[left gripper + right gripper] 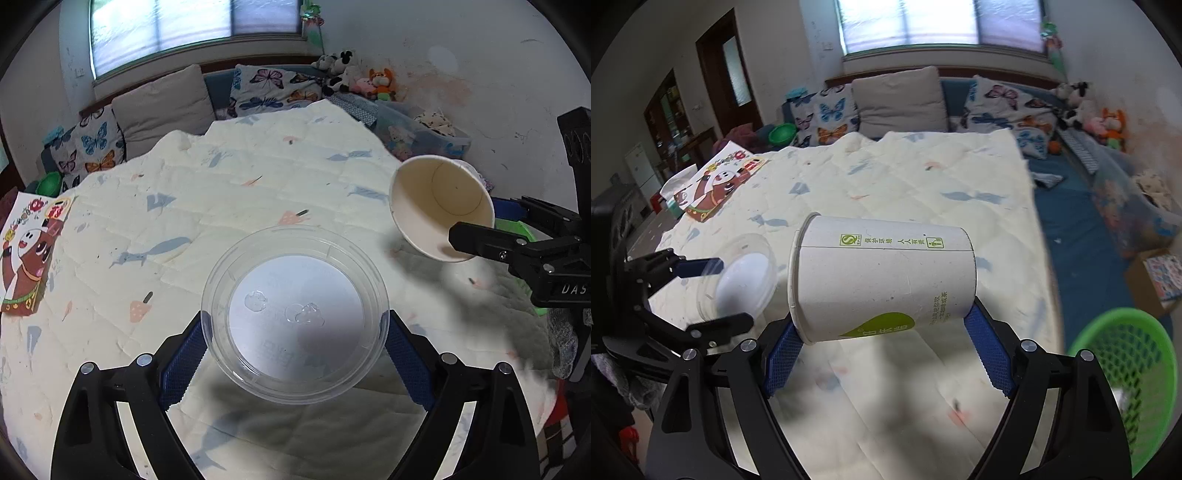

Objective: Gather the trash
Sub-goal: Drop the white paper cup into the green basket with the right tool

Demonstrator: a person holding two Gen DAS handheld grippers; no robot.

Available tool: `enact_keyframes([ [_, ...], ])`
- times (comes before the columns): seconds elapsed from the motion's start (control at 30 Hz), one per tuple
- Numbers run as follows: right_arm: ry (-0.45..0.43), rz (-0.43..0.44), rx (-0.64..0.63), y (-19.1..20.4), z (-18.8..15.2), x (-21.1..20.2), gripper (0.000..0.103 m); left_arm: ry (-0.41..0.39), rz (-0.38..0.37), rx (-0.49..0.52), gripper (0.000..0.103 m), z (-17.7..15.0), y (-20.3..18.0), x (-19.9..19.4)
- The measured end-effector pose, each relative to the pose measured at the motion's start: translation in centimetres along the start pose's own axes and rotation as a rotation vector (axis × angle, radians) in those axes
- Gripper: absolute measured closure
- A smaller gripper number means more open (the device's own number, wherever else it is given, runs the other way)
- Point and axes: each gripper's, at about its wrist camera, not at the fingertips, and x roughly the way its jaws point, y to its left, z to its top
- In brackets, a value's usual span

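Note:
My left gripper (295, 332) is shut on a clear plastic cup (295, 314), held above the quilted bed with its mouth facing the camera. The same cup (738, 280) shows at the left of the right wrist view, between the left fingers. My right gripper (882, 332) is shut on a white paper cup (882, 277) with green print, held sideways with its mouth to the left. That paper cup (439, 206) shows at the right of the left wrist view, open mouth toward me. A green mesh basket (1123, 373) stands at the lower right, beside the bed.
A cream quilt (221, 184) covers the bed. A cartoon-printed box (29, 254) lies at its left edge. Butterfly pillows (96, 144) and a grey cushion (162, 103) line the head end. Plush toys (369, 81) and a clear storage bin (417, 133) sit at the right.

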Motion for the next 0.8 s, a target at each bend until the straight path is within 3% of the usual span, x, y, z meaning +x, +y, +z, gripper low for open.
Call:
enact_keyframes([
  [0.27, -0.036, -0.062, 0.057, -2.5, -2.8, -4.7, 0.021, -0.030, -0.030, 0.037, 0.014, 0.3, -4.5, -2.2],
  [0.8, -0.038, -0.229, 0.201, -11.0, -7.6, -10.3, 0.020, -0.042, -0.101, 0.115, 0.014, 2.4, -12.7, -2.6],
])
